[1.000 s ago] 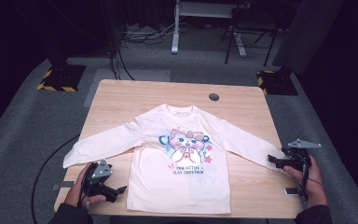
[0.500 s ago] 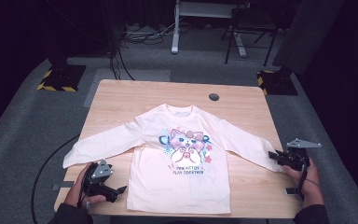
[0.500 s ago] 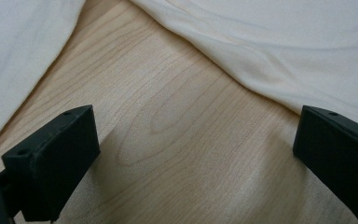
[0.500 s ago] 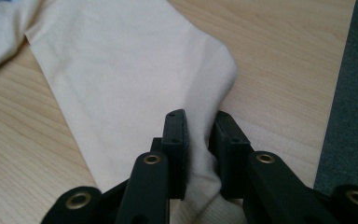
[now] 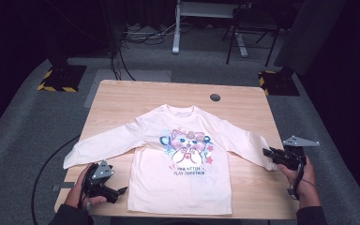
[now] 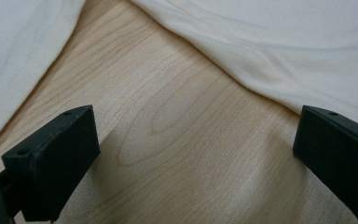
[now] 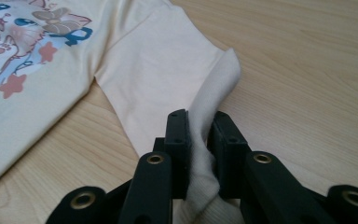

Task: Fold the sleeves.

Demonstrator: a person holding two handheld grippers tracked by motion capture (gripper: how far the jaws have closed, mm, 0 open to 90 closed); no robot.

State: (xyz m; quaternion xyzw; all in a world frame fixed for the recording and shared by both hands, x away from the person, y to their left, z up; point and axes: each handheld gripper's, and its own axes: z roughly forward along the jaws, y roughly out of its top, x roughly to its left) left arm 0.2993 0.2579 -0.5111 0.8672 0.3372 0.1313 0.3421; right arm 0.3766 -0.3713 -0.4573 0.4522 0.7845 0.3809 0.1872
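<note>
- The left gripper [image 5: 117, 192] rests at the near left corner of the table [image 5: 122, 101], held in the person's left hand [image 5: 82, 190]. In the left gripper view its jaws stand wide apart and released, with bare wood between them and nothing grasped.
- The shirt [image 5: 183, 183], pale pink with long sleeves and a cat print [image 5: 186, 143] on the chest, lies flat across the middle of the table, collar toward the far edge and hem at the near edge.
- Its left sleeve [image 5: 101, 146] stretches toward the left edge, with the cuff near the left gripper but apart from it.
- Its right sleeve [image 5: 246, 145] runs toward the right edge.
- The right gripper [image 5: 266, 152] sits at the right edge, near the near right corner, held in the person's right hand [image 5: 300, 176]. In the right gripper view its jaws are clenched on the sleeve's cuff [image 7: 200, 154], the fabric bunched between them and lifted a little off the wood.
</note>
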